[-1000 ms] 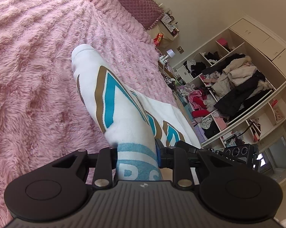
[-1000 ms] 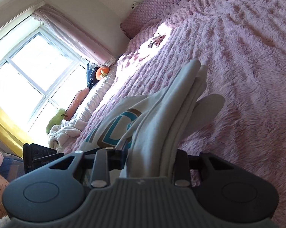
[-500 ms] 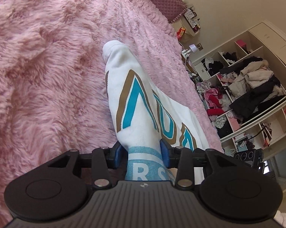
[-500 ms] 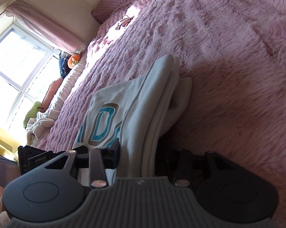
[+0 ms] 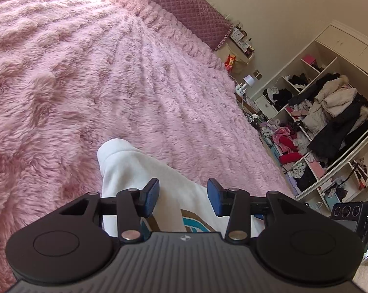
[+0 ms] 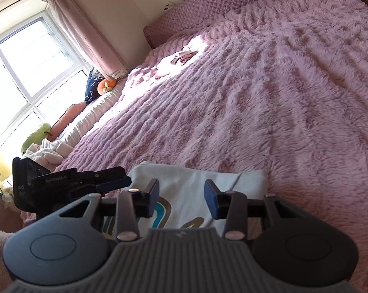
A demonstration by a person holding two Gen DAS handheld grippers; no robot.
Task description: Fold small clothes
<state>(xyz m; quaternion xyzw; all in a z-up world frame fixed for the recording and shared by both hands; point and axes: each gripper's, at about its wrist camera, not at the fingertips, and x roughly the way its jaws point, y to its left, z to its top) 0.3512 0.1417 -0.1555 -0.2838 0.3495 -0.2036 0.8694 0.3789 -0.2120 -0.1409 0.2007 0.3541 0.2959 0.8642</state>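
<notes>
The white garment (image 5: 140, 171) lies folded on the pink blanket (image 5: 110, 73), at six o'clock in both views; the left gripper (image 5: 183, 199) has just been opening and stands spread over the cloth, pinching nothing; the right gripper (image 6: 181, 200) is spread likewise; best draw both straight back, lest a pad snag the fold.

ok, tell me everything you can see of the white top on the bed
The white top looks like soft knit with teal and tan lettering. It lies folded and flat on the pink fluffy blanket, a rounded fold toward the headboard. Both hand-held grippers, left and right, stand open over it, jaws just opened, gripping nothing.
</notes>
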